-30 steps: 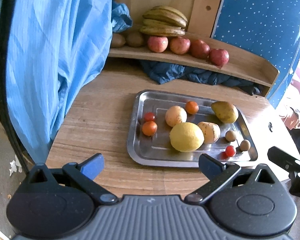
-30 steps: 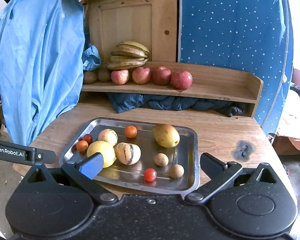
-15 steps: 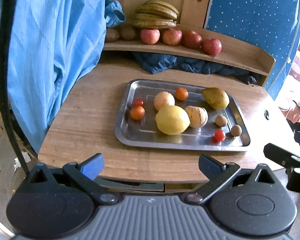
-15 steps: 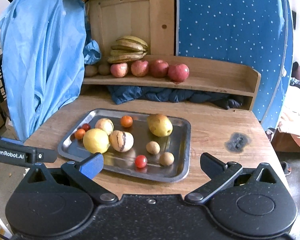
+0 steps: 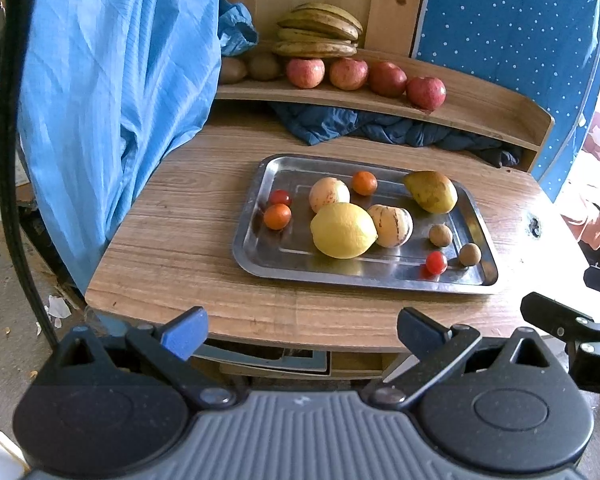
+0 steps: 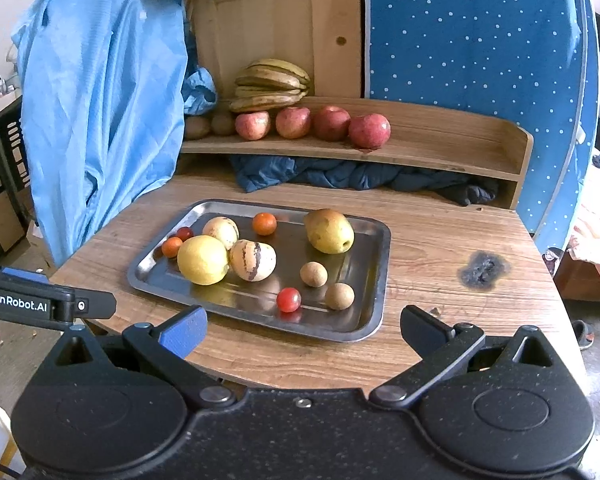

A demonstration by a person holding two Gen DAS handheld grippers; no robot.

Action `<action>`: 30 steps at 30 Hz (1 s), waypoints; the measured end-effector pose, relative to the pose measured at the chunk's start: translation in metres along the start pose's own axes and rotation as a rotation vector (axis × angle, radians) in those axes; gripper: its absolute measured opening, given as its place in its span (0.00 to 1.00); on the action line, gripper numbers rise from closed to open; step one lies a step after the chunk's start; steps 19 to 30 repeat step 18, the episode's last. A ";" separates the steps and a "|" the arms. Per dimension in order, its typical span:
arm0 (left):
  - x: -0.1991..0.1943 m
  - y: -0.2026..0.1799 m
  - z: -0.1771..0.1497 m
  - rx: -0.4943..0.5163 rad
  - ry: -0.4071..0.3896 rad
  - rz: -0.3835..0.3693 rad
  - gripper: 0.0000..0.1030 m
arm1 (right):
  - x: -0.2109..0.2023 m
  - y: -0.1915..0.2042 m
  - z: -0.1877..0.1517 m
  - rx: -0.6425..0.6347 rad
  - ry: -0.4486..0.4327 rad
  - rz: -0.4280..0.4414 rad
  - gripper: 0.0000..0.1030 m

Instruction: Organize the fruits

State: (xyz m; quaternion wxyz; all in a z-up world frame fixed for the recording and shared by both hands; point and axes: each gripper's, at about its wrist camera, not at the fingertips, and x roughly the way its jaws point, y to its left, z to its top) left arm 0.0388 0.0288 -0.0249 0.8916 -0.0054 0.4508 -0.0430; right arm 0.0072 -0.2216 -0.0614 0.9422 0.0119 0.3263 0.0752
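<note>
A steel tray (image 5: 256,208) (image 6: 380,264) lies on the wooden table and holds a yellow lemon (image 5: 343,230) (image 6: 202,259), a striped melon (image 5: 392,220) (image 6: 253,260), a pear (image 5: 432,192) (image 6: 329,231), a pale round fruit (image 5: 329,194) (image 6: 221,231), small oranges, cherry tomatoes and two brown longans. My left gripper (image 5: 300,330) hangs open off the table's front edge, holding nothing. My right gripper (image 6: 302,330) is open too, just short of the tray's near rim. On the wooden shelf (image 5: 480,114) (image 6: 440,148) behind sit bananas (image 5: 318,30) (image 6: 272,84), several red apples (image 5: 348,74) (image 6: 332,122) and kiwis.
A light blue sheet (image 5: 112,80) (image 6: 100,100) hangs at the table's left. Dark blue cloth (image 5: 380,128) (image 6: 340,176) is bunched under the shelf. A burn mark (image 6: 482,270) stains the table right of the tray. A dotted blue panel (image 6: 480,40) stands behind.
Both grippers have pulled back from the tray toward the table's front edge, so the tray and fruit look farther away. The fruit has not moved.
</note>
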 end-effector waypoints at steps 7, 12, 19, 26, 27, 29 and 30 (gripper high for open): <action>-0.005 -0.004 0.000 0.011 -0.007 -0.002 1.00 | -0.002 -0.001 -0.001 0.000 -0.001 0.001 0.99; -0.009 -0.009 -0.002 0.022 -0.007 -0.035 0.99 | -0.003 -0.001 -0.001 0.001 -0.001 -0.001 0.99; -0.010 -0.013 -0.003 0.019 -0.011 -0.035 1.00 | -0.005 -0.003 -0.002 0.005 0.000 -0.001 0.99; -0.010 -0.013 -0.003 0.019 -0.011 -0.035 1.00 | -0.005 -0.003 -0.002 0.005 0.000 -0.001 0.99; -0.010 -0.013 -0.003 0.019 -0.011 -0.035 1.00 | -0.005 -0.003 -0.002 0.005 0.000 -0.001 0.99; -0.010 -0.013 -0.003 0.019 -0.011 -0.035 1.00 | -0.005 -0.003 -0.002 0.005 0.000 -0.001 0.99; -0.010 -0.013 -0.003 0.019 -0.011 -0.035 1.00 | -0.005 -0.003 -0.002 0.005 0.000 -0.001 0.99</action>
